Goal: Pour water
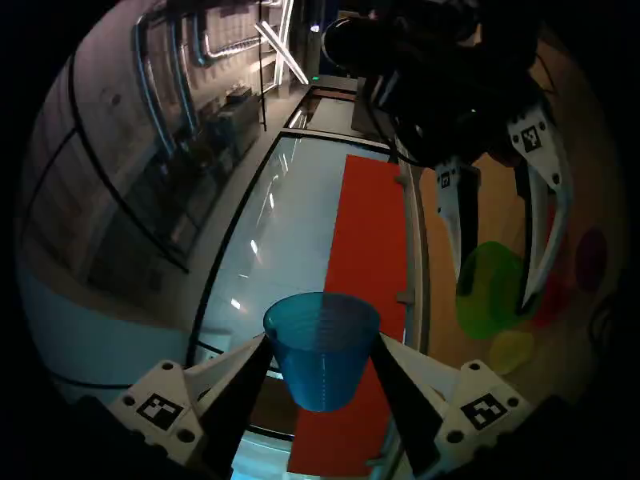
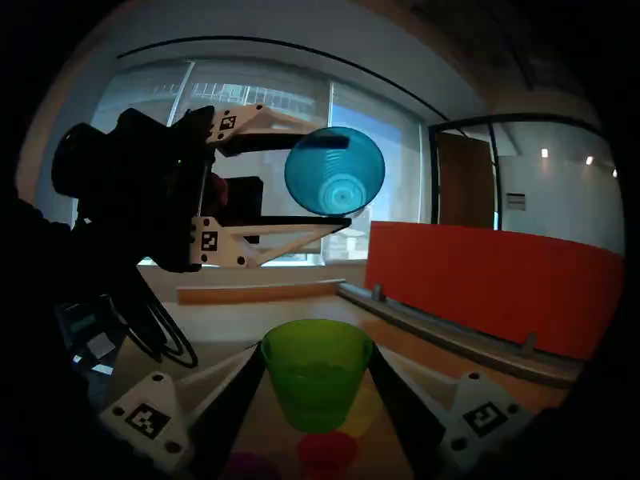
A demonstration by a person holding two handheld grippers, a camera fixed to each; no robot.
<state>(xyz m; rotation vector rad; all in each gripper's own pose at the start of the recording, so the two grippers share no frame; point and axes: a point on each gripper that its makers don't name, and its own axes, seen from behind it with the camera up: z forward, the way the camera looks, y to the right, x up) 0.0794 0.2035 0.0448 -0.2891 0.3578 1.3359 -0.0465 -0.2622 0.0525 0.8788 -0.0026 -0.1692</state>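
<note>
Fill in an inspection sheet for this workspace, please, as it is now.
Surface: wooden table, pale, partly bare.
Job's things: blue cup tipped on its side, higher than the upright green cup; water cannot be told.
Clutter: coloured round items on the table below the green cup.
Grippers: left hand-held gripper shut on the blue cup; right hand-held gripper shut on the green cup.
Cables: black cables at the table's left side.
Surroundings: red partition, windows, door.
</note>
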